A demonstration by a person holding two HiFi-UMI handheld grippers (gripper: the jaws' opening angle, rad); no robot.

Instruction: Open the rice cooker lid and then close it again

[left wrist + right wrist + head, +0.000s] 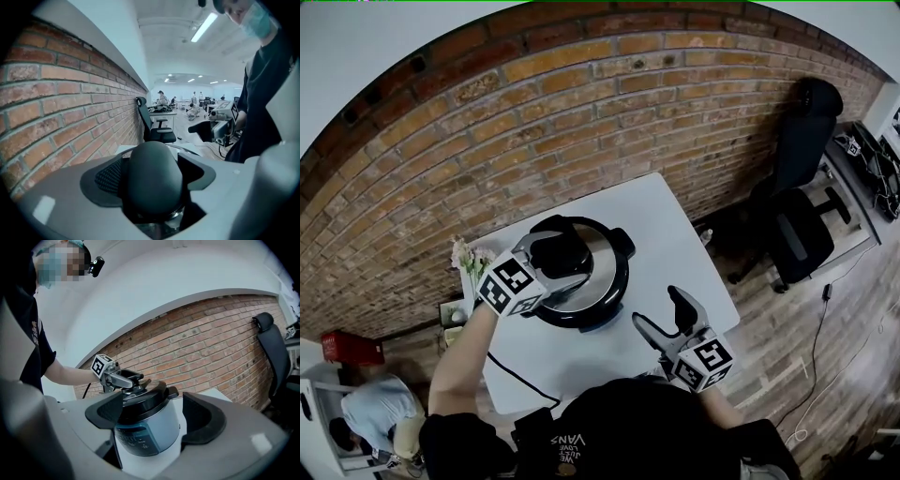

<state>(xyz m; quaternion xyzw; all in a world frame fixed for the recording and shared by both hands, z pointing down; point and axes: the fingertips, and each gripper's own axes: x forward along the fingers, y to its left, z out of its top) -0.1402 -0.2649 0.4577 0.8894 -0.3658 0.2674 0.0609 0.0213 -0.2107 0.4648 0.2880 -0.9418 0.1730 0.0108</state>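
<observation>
A rice cooker with a silver-and-black lid stands on the white table. My left gripper is shut on the lid's black knob, which fills the space between its jaws. The lid looks seated on the pot. My right gripper is open and holds nothing, a short way off the cooker's front right. In the right gripper view the cooker's control panel faces me through the open jaws, with the left gripper on top of the lid.
A brick wall runs close behind the table. A black office chair stands to the right. A small vase of flowers sits at the table's left edge, and a black cable crosses the near side.
</observation>
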